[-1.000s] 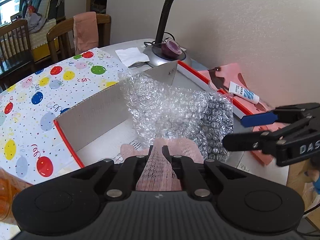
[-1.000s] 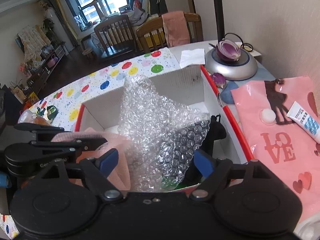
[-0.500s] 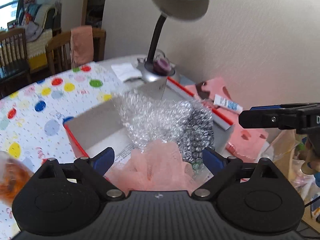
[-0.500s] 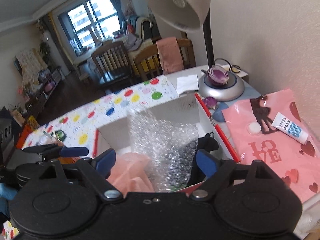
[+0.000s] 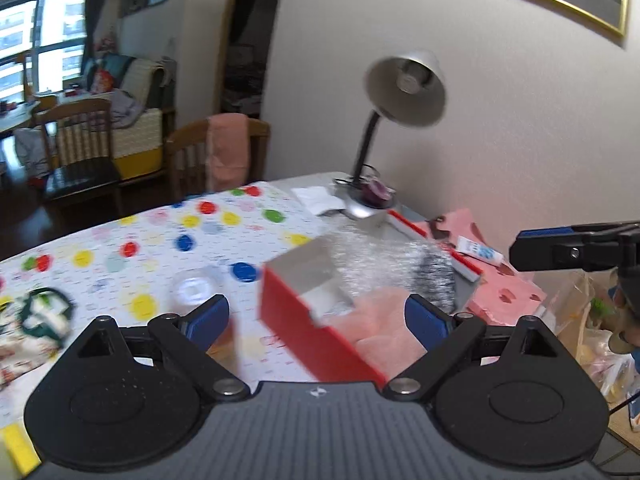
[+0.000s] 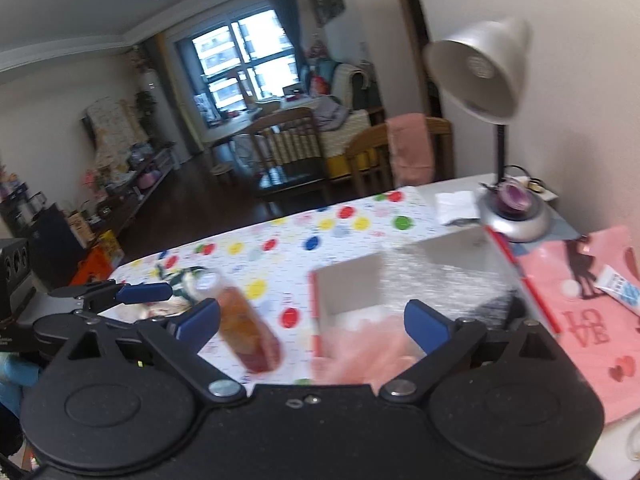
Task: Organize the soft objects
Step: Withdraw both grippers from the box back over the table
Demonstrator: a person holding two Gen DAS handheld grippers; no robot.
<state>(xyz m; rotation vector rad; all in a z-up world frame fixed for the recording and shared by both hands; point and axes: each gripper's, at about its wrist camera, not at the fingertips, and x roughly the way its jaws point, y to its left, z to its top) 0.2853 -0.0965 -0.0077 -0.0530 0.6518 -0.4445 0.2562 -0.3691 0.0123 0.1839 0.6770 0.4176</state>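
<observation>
We take the red box [image 5: 308,320] on the table as our landmark. It stands open on the dotted tablecloth [image 5: 152,248], with white inner walls. Inside it, at the near end, lies a pink mesh cloth [image 5: 376,320]. Behind the cloth, also in the box, we see a sheet of bubble wrap [image 5: 372,260], and at the right of this a dark soft thing [image 5: 436,272] that is too blurred for us to name.

The left gripper [image 5: 316,320] is above the near side of the box. Its jaws are spread wide and have just been opening; nothing is between them, and the pink cloth lies below, apart from the blue pads. The right gripper [image 6: 312,320] is also above the near side of the box, to the right of the left one. Its jaws are also spread wide and have just been opening, and they pinch nothing.

To the left of the box a bottle [image 6: 248,332] with orange-brown content stands on the tablecloth. Behind the box, near the wall, stands a desk lamp [image 6: 484,76] on a silver base. To the right of the box lies a pink bag [image 6: 592,312] with hearts, and a small white tube [image 6: 620,288] rests on it.
</observation>
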